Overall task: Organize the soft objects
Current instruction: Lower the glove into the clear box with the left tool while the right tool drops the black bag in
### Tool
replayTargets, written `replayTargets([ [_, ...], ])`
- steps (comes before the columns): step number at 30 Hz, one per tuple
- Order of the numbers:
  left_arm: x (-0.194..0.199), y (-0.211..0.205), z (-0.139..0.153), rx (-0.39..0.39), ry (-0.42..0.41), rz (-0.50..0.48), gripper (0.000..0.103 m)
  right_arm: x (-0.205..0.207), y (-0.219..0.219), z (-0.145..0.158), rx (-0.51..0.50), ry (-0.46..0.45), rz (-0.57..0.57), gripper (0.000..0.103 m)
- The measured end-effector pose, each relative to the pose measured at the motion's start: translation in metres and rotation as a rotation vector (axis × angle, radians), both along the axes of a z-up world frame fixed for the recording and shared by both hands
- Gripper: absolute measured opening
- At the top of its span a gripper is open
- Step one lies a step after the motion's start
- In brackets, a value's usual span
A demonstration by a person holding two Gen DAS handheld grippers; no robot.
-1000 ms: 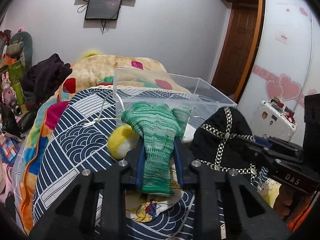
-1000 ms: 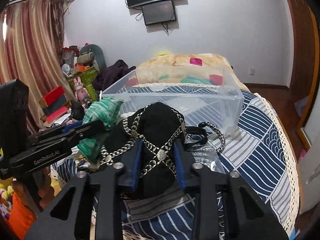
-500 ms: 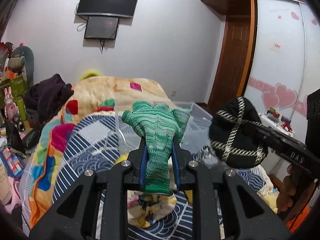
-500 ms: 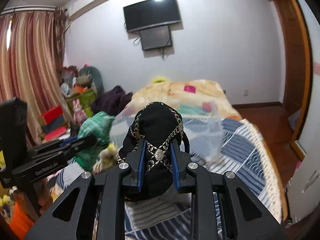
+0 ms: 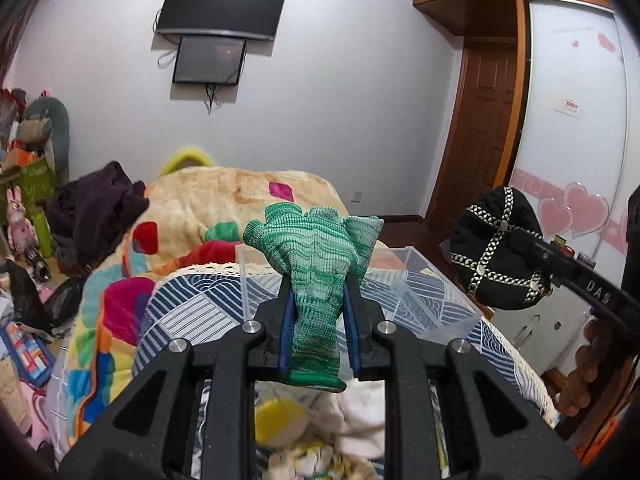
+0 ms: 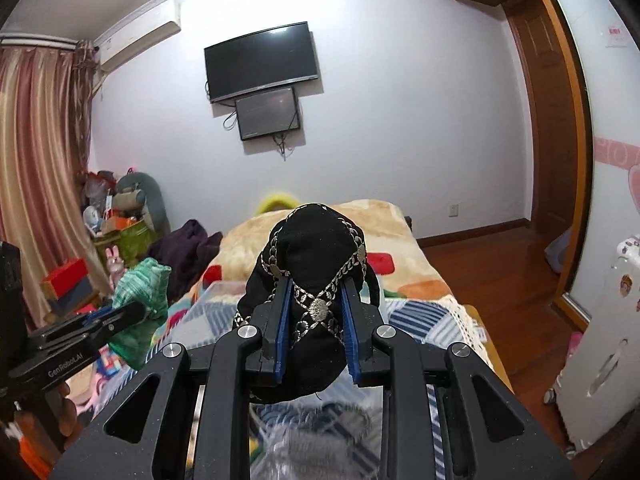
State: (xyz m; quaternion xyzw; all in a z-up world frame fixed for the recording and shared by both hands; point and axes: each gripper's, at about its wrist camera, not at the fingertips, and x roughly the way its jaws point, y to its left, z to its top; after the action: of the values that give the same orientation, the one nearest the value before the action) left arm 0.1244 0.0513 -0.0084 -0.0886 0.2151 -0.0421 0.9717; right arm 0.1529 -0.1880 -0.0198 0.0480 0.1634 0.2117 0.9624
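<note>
My left gripper is shut on a green knitted glove and holds it up above the bed. The glove also shows at the left of the right wrist view. My right gripper is shut on a black cap with silver chain trim, lifted in the air. The cap shows at the right of the left wrist view. A clear plastic bin stands on the blue patterned bedspread, below and ahead of both grippers.
More soft things lie under the left gripper, among them a yellow plush and white cloth. A dark garment heap lies at the bed's left. A white suitcase stands at the right. Clutter lines the left wall.
Both grippers have risen well above the bed with the glove and the cap still held. The bin now sits lower in both views.
</note>
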Motion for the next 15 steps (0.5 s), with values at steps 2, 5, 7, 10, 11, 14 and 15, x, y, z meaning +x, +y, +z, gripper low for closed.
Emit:
replayTargets([
  [2, 0.014, 0.001, -0.004, -0.008, 0.028, 0.002, 0.022, 0.009, 0.003, -0.006, 0.0, 0.016, -0.022, 0.021],
  [5, 0.035, 0.002, -0.014, -0.001, 0.08, 0.007, 0.022, 0.023, 0.01, -0.019, 0.0, 0.063, -0.025, 0.021],
  [7, 0.048, 0.0, -0.021, 0.018, 0.12, 0.006, 0.022, 0.031, 0.013, -0.026, -0.009, 0.091, -0.027, 0.021],
  [10, 0.064, -0.004, -0.032, 0.031, 0.175, -0.006, 0.022, 0.044, 0.02, -0.038, -0.036, 0.147, -0.022, 0.021],
  [11, 0.069, -0.003, -0.035, 0.029, 0.195, -0.009, 0.022, 0.046, 0.022, -0.043, -0.047, 0.168, -0.017, 0.021],
  [14, 0.082, -0.006, -0.046, 0.031, 0.253, -0.022, 0.022, 0.054, 0.027, -0.053, -0.087, 0.21, 0.0, 0.021],
  [15, 0.086, -0.007, -0.048, 0.037, 0.267, -0.027, 0.022, 0.056, 0.027, -0.056, -0.102, 0.221, 0.001, 0.021],
])
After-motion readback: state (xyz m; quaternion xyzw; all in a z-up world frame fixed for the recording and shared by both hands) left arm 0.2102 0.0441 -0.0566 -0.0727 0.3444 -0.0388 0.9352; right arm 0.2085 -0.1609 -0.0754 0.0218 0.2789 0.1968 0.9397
